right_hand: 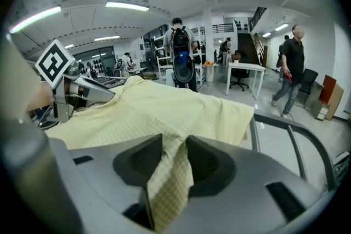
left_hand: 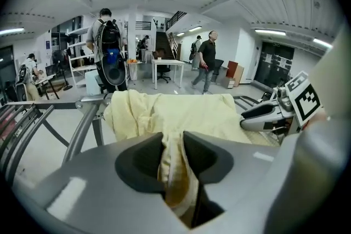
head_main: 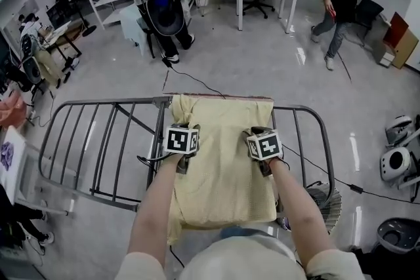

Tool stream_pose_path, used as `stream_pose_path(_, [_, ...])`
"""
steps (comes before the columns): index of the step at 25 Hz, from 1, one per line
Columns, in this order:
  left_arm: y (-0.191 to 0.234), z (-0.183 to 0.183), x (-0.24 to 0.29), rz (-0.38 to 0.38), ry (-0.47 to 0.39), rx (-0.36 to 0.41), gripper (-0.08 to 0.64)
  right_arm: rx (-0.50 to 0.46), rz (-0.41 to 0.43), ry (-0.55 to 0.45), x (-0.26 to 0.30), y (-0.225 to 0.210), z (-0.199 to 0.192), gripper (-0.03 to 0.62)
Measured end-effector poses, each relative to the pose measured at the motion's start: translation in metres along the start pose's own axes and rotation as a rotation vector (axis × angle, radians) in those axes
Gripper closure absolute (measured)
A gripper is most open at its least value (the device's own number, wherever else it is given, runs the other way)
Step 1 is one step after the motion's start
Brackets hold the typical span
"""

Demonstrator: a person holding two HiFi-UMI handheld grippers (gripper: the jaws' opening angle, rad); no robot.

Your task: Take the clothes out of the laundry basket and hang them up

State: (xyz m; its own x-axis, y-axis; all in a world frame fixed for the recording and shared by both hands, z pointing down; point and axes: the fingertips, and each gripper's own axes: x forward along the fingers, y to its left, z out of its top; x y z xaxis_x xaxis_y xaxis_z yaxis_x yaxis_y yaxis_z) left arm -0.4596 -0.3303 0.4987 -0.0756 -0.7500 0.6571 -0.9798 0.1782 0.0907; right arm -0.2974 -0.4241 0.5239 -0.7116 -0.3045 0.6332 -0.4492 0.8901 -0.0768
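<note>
A pale yellow, finely checked cloth garment (head_main: 223,174) lies spread across the middle of the grey metal-bar drying rack (head_main: 111,101), its far edge draped over the far rail and its near edge hanging down toward the person. The left claw (left_hand: 174,142) is closed narrowly on a bunched fold of this garment, and the right claw (right_hand: 174,145) pinches a flatter fold of it alongside. Judged stage: this piece is out of the basket and largely hung, with only smoothing and release left. No laundry basket can be made out with certainty, so what remains to be hung cannot be told.
</note>
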Motion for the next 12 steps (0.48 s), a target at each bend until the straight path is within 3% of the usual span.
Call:
stream_pose_path(3, [0.007, 0.009, -0.002, -0.021, -0.019, -0.016, 0.479, 0.003, 0.017, -0.023, 0.001, -0.003, 0.006, 0.453])
stream_pose_path(7, [0.011, 0.027, 0.0, -0.028, -0.048, 0.026, 0.505, -0.045, 0.022, -0.071, -0.008, -0.008, 0.023, 0.57])
stream_pose_path(12, [0.017, 0.055, 0.013, 0.005, -0.067, 0.066, 0.508, -0.117, -0.001, -0.108, -0.012, -0.025, 0.054, 0.581])
